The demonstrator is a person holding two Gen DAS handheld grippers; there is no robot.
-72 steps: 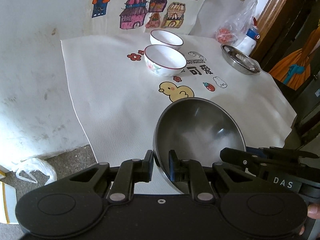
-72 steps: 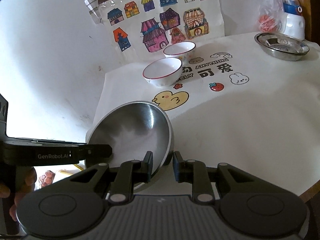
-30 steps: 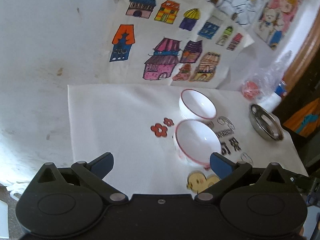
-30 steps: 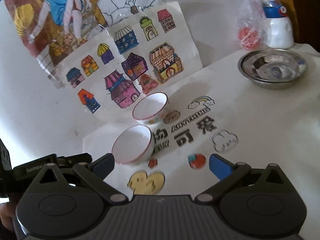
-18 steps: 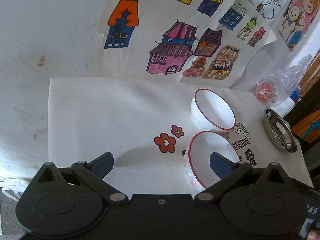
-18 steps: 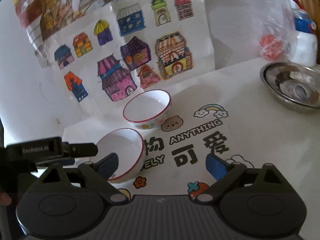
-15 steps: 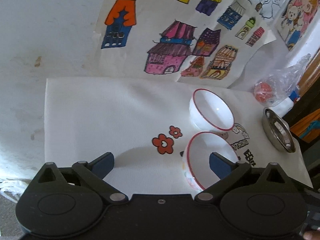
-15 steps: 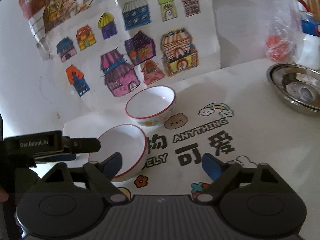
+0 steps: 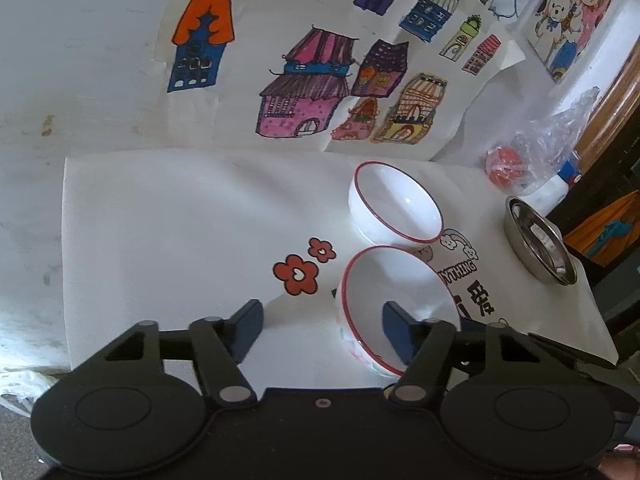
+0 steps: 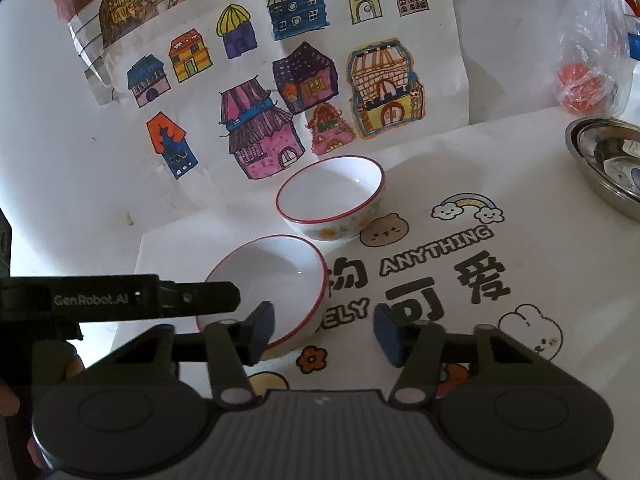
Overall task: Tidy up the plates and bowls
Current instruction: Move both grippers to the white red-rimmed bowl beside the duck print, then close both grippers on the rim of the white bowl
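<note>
Now, step in hand: I am lining both grippers up on the near bowl (image 9: 394, 300), the closer of two white, red-rimmed bowls on the printed table cover (image 9: 180, 216); I judge this to be the approach before a two-handed lift, nothing gripped yet.
Left gripper (image 9: 322, 326): jaws wide apart and empty; its right finger (image 9: 396, 328) sits over the bowl's inside and its left finger over bare cover, so the bowl's left wall lies between them; I cannot tell whether anything touches.
Right gripper (image 10: 324, 332): jaws also wide apart, holding nothing; its left finger (image 10: 260, 330) overlaps the bowl's near rim, its right finger hangs over the printed letters, and the right side of the rim falls in the gap.
Near bowl: upright, toward the cover's near edge, beside the red flower print.
Far bowl (image 9: 394, 208): upright, just behind the near one toward the cover's back edge, the two close or barely touching.
Steel dish (image 9: 538, 240): near the cover's right edge, well apart from the bowls.
Next move, as I judge it: close on the near bowl's rim, lift it level, and nest it in the far bowl.
Risk: the glazed wall is thin and slick; an off-centre pinch could tip it.
</note>
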